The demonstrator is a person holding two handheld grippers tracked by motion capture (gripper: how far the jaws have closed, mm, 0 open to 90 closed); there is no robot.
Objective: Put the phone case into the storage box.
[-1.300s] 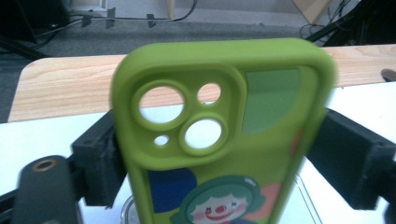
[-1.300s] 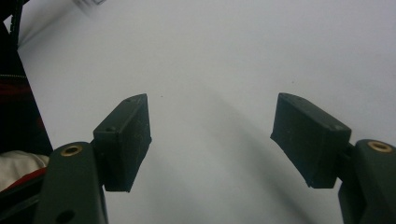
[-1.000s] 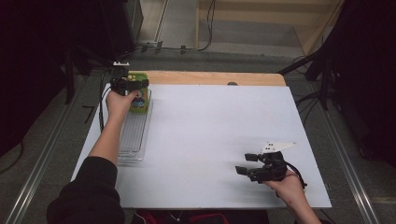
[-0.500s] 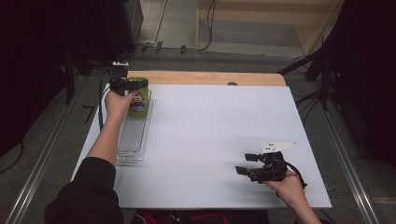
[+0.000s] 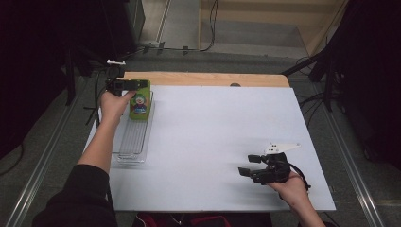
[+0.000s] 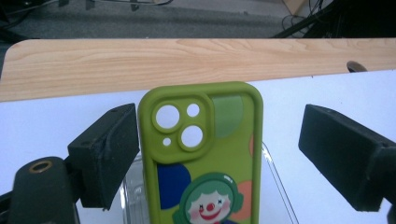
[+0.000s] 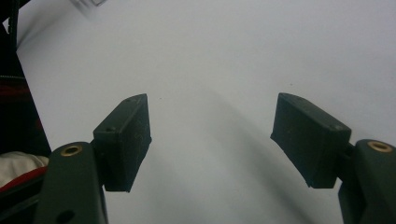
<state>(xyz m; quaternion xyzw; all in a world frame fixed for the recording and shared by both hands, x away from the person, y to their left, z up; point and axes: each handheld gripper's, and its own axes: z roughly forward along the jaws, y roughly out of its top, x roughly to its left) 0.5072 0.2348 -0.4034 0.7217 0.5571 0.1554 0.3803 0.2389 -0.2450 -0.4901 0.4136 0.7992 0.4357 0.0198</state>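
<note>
At the far left corner of the table (image 5: 213,142), the left tongs (image 6: 219,154) stand around a green phone case (image 6: 205,158), which rests at the far end of a clear plastic tray (image 5: 135,139) running along the left edge. The jaws are apart: one black pad sits just beside, perhaps brushing, the case's edge, while the other stands clear of it with a gap showing, so nothing is clamped. To my eye this is either the start of a grip or the end of a release, and I cannot say which. If a pickup is meant, the next move calls for squeezing evenly on both long edges before any lift, since the case sits tilted against the tray's rim and might slip.

The case looks like soft, matte rubbery stuff, rounded at the corners, with a raised camera block pierced by round holes and a glossy cartoon clown face printed below. The tray is thin, see-through and ribbed. The table wears a smooth white sheet, with pale wood grain bare along the far edge.

Near the front right corner, the right tongs (image 5: 250,165) hover low over the sheet, jaws wide and empty.
</note>
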